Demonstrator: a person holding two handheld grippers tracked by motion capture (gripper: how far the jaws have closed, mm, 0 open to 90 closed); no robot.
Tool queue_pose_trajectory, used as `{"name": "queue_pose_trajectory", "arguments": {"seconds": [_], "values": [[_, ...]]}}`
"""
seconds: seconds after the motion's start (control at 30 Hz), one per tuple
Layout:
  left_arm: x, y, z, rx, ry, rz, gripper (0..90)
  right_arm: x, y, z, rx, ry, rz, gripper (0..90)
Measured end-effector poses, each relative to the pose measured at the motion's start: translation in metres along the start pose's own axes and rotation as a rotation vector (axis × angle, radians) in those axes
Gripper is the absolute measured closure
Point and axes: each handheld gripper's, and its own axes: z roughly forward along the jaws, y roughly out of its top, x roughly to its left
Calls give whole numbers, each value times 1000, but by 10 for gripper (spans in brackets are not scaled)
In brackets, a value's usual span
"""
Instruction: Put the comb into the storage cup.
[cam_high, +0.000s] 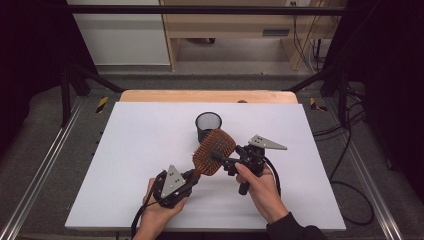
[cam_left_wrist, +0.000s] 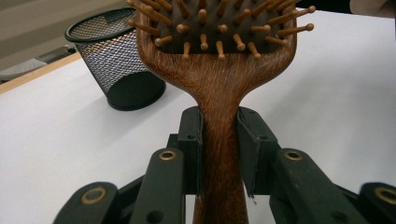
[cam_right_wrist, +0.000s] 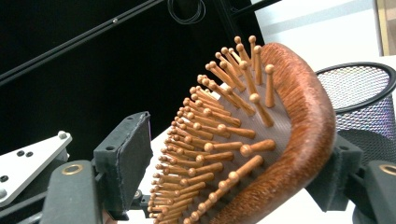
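Jaws of left gripper (cam_left_wrist: 219, 149) tight on unbranded wooden hairbrush (cam_left_wrist: 219, 70) handle

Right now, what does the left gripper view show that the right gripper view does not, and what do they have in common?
The left gripper view alone shows the hairbrush handle clamped between its two black jaws, and the mesh cup's solid base on the white table.

The right gripper view alone shows the brush head from the side, standing between its open jaws, one pad behind the wooden back, the other apart from the bristles, plus a grey plate.

Both show the wooden hairbrush and the black mesh cup.
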Motion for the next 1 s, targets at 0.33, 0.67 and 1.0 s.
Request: {"name": "queue_pose_trajectory", "arguments": {"seconds": [0.33,0.67,1.0], "values": [[5,-1,1,-13,10,-19,729,3,7,4,-13,5,39,365],[15,-1,-7,-41,48,-59,729,22,22,25,-3,0,24,421],[26,-5,-10,-53,74,-117,729,40,33,44,35,0,2,504]]}}
